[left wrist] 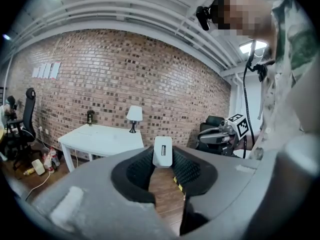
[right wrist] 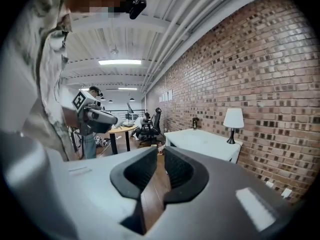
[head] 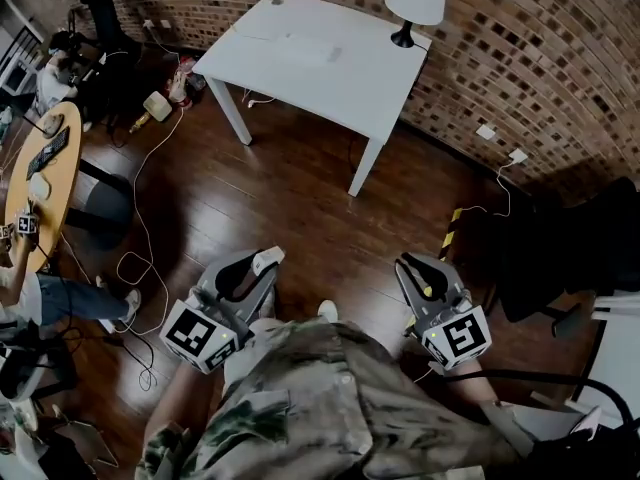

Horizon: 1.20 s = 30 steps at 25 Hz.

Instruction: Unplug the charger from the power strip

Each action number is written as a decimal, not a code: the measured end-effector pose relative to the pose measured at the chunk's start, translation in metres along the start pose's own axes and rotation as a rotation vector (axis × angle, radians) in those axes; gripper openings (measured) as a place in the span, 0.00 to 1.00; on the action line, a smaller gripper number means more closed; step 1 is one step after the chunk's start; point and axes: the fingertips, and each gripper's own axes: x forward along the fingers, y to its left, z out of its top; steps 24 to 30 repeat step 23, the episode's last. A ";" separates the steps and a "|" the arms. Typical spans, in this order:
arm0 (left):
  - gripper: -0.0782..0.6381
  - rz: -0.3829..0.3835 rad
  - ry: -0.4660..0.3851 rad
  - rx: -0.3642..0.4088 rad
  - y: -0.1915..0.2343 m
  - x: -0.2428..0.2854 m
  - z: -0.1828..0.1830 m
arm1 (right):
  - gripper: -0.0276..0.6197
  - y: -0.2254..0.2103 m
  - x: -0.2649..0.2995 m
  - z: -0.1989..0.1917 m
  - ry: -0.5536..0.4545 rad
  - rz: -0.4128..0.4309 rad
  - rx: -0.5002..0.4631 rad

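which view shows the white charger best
The left gripper view: the charger sits clamped between the left gripper's pads, its port facing the camera. The head view shows only a small white end at the jaw tips. The right gripper view doesn't show it clearly.

I see a dark wooden plank floor (head: 300, 188) with a glossy, reflecting finish, and a rough red-brown brick wall (head: 520, 58). The white rectangular table (head: 310, 48) looks smooth and matt. The small white charger block (left wrist: 162, 149) seems smooth plastic. The left gripper (left wrist: 162, 165) has a grey matt plastic shell and black ribbed pads (left wrist: 137, 170).
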 end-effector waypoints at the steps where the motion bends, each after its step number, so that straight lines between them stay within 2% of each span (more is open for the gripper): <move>1: 0.26 -0.002 -0.005 0.008 -0.007 0.000 0.001 | 0.13 0.001 -0.006 0.000 -0.003 -0.003 -0.006; 10: 0.26 -0.010 -0.037 0.032 -0.045 -0.012 -0.005 | 0.11 0.024 -0.034 0.001 -0.031 0.012 -0.046; 30: 0.26 -0.016 -0.068 0.049 -0.061 -0.015 -0.003 | 0.09 0.031 -0.055 0.003 -0.029 0.012 -0.074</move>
